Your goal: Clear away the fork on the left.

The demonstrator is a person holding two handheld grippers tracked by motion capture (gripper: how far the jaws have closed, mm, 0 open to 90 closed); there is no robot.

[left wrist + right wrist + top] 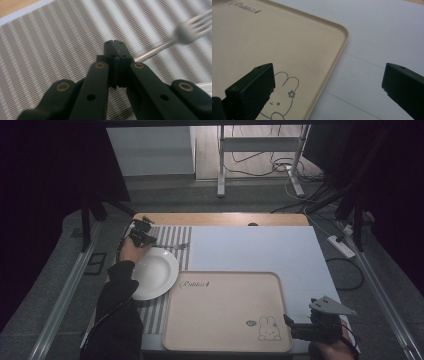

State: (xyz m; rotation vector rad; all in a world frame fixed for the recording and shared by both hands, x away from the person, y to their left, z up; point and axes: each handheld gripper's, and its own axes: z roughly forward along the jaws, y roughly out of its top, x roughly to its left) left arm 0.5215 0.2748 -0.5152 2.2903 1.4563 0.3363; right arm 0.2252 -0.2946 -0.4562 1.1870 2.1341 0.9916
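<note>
**Fork gripped, tray waiting**

We are clenching the left gripper (115, 43) on the handle of the fork (192, 28), beyond the white plate (152, 272) on the striped mat (172, 237). We judge the lift as only starting. The right gripper (328, 82) is hanging released over the tray (225, 312); nothing is blocking the way.

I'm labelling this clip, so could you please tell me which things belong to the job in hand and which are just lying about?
In the job:
- fork, its handle clamped in the shut left gripper
- white plate beside it
- striped placemat under both

Lying about:
- beige rabbit tray, bare
- right gripper, open, by the tray's corner
- white table cover
</note>
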